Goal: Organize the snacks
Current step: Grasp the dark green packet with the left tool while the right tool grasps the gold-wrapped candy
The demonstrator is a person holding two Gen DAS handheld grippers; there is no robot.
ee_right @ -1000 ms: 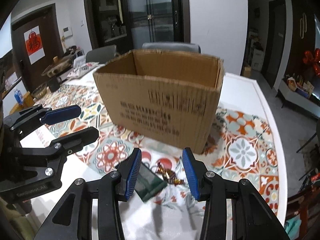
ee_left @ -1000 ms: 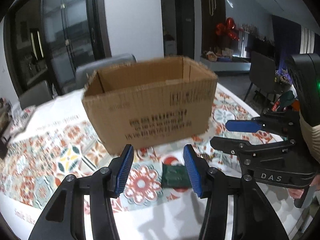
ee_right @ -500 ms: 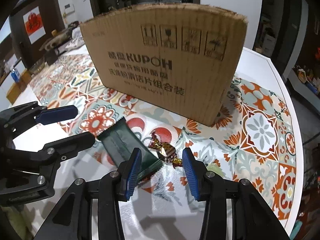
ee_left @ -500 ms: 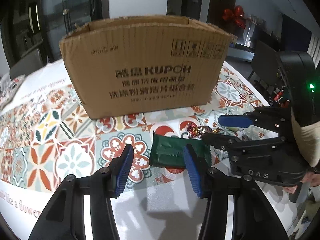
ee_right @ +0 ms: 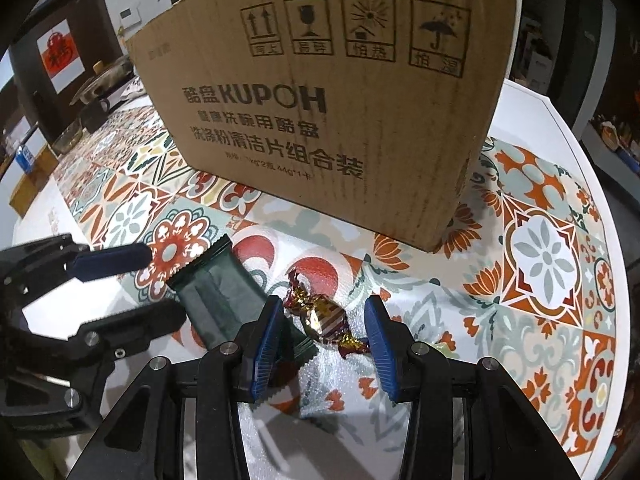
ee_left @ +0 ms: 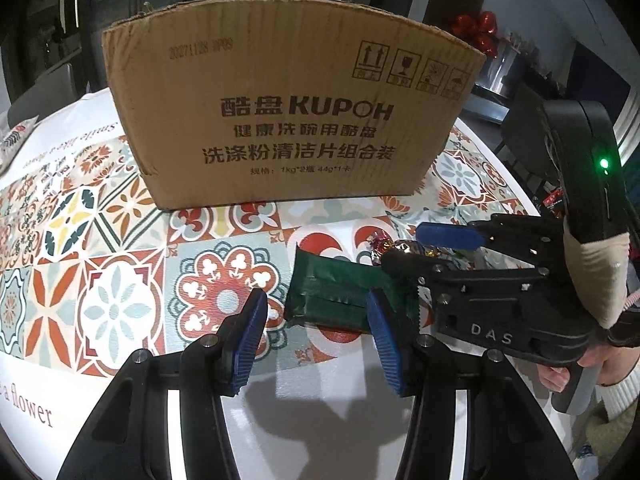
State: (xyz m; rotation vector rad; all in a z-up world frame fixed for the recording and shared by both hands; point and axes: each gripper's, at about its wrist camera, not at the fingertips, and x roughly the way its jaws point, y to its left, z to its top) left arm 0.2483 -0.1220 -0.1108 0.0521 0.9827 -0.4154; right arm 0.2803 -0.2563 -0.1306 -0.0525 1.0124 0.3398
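A brown cardboard box (ee_left: pixel 292 120) (ee_right: pixel 340 100) stands open-topped on the table behind the snacks. In front of it lie a dark green snack packet (ee_left: pixel 332 296) (ee_right: pixel 220 292) and a foil-wrapped candy (ee_left: pixel 384 242) (ee_right: pixel 320 316). My left gripper (ee_left: pixel 316 332) (ee_right: pixel 148 288) is open low over the packet's left end, its right pad overlapping the packet in the left wrist view. My right gripper (ee_right: pixel 322 332) (ee_left: pixel 424 252) is open with the candy lying between its blue pads, untouched. Its left pad hides the packet's near corner.
A tile-patterned cloth (ee_right: pixel 540 248) covers the white table, whose curved edge (ee_right: pixel 580 148) runs at the right. A person's hand (ee_left: pixel 560 376) holds the right gripper. A bowl and a pot (ee_right: pixel 96 84) sit at the table's far left. Dark chairs stand beyond the box.
Both grippers have come down and tilted toward the table, so the box now looms large. The packet and the candy now sit at the fingertips. Neither jaw width has changed.
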